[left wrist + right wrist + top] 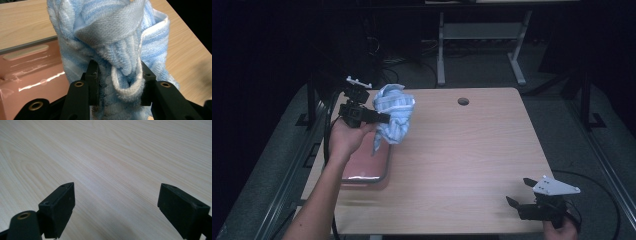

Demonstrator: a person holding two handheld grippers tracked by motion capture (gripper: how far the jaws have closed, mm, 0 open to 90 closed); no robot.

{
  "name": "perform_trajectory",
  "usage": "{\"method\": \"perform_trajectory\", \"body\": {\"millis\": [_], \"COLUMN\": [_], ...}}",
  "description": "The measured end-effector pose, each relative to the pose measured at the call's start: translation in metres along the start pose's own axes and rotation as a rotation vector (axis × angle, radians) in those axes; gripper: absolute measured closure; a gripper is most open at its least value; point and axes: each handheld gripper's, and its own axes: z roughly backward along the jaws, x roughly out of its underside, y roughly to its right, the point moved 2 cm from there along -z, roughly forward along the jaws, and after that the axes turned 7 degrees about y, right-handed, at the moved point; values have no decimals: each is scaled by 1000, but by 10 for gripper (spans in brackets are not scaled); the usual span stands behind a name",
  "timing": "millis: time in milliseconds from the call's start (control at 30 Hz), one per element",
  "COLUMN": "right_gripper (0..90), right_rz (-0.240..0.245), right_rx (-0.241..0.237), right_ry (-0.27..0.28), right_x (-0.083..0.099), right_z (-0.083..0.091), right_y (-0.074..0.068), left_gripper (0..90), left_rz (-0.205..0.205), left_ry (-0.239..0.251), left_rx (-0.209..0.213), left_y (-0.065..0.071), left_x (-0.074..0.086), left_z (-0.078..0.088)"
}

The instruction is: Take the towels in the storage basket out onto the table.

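At the wooden table, we hold a bunched blue-and-white striped towel aloft in our left gripper, its 2 black jaws pinched on a thick fold of terry near the bundle's middle. The left gripper view shows that bite close up: the towel bulges between and above the jaws, a hemmed loop squeezed into the gap. We grip it mid-bundle, it seems, so the whole cloth lifts as 1 mass rather than trailing a corner across the tabletop.

The towel hangs clear of the table, above its far left part, with a loose tail drooping toward the pink tray that lies at the left edge. In the left gripper view the tray sits just below and beside the cloth, its glossy floor bare, which suggests to us that the tray is where the towel belongs, or where it was lifted from; we cannot tell which.

Our right gripper rests low at the near right corner, well apart from the towel, jaws spread wide and holding nothing. Its own view looks across bare wood grain between the parted jaws. We judge it parked out of the way, ready to take a free edge should the bundle need spreading or folding.
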Motion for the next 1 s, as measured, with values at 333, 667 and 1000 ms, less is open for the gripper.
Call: {"method": "perform_trajectory", "body": {"millis": [333, 667, 1000], "right_gripper": [137, 137, 137], "right_rz": [-11, -11, -10], "right_rx": [-2, 7, 13], "right_ry": [-4, 2, 2], "right_x": [1, 2, 2], "right_z": [0, 3, 4], "right_y": [-1, 1, 1], "left_gripper": [619, 619, 619], "left_rz": [-17, -35, -45], "left_ry": [0, -9, -25], "left_rx": [19, 29, 44], "left_y": [16, 29, 41], "left_x": [-10, -15, -19], "left_z": [-10, -23, -35]}}
